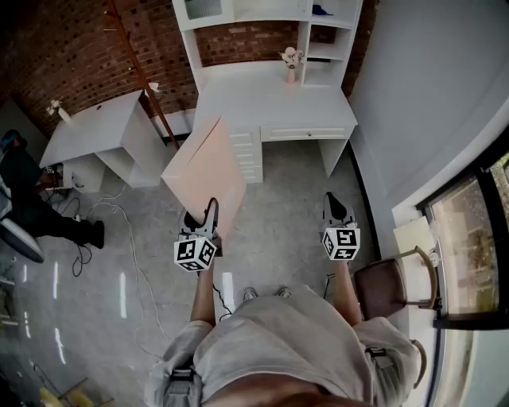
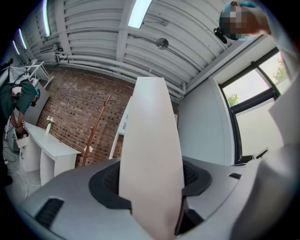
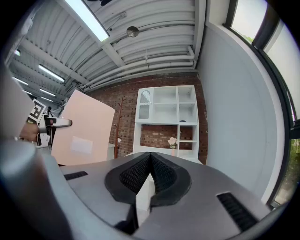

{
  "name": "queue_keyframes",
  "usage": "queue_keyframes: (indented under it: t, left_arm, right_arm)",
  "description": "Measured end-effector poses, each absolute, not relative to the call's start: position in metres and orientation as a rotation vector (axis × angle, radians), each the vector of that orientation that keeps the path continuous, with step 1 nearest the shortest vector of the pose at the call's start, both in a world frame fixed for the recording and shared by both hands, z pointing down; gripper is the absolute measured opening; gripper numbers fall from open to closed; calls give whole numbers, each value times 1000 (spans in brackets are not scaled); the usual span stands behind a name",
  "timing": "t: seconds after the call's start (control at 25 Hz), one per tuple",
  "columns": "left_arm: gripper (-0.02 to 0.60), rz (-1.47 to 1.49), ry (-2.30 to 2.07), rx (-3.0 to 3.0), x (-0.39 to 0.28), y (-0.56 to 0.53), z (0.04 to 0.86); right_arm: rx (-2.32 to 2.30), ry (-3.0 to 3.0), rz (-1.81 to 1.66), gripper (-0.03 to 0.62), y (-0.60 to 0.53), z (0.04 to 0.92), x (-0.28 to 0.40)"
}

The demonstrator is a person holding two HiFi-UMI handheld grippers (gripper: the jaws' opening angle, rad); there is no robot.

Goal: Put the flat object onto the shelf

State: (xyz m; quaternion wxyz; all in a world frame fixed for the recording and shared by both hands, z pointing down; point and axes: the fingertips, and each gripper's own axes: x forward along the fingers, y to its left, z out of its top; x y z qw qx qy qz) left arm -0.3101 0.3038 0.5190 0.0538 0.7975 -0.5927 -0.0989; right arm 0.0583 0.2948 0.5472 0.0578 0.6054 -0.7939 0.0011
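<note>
The left tool [image 1: 200, 219] is clamped on the lower edge of the flat object [image 1: 208, 171], with its dark ribbed pads pressed against both faces. The flat object is a thin, rigid, rectangular panel, pale peach in colour, with a smooth matt surface. A paler rectangular patch is seen on one of its faces in the right gripper view. From the left tool the panel rises edge-on and fills the gap between the jaws. In the head view it is seen tilted, its far end reaching toward the white bench [image 1: 262, 103] and lying in front of the bench's drawers, short of the bench top.

The right tool [image 1: 335, 208] is held with its jaws together and nothing between them. It is kept well apart from the panel, on the side of the grey wall, and is pointed at the bench.

Both forearms are stretched forward, side by side, and both tools are held level. Above the bench a white shelf [image 1: 270, 16] with open compartments is set against a brick wall, and a small vase of flowers [image 1: 291, 63] stands on the bench top.
</note>
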Motion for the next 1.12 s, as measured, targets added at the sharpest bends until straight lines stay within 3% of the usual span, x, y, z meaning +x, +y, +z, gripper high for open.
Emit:
queue_keyframes:
  t: [1.12]
  left_arm:
    - [276, -328, -1796, 2398, -238, 315, 514]
  right_arm:
    - [1779, -2468, -1, 29, 317, 554, 113]
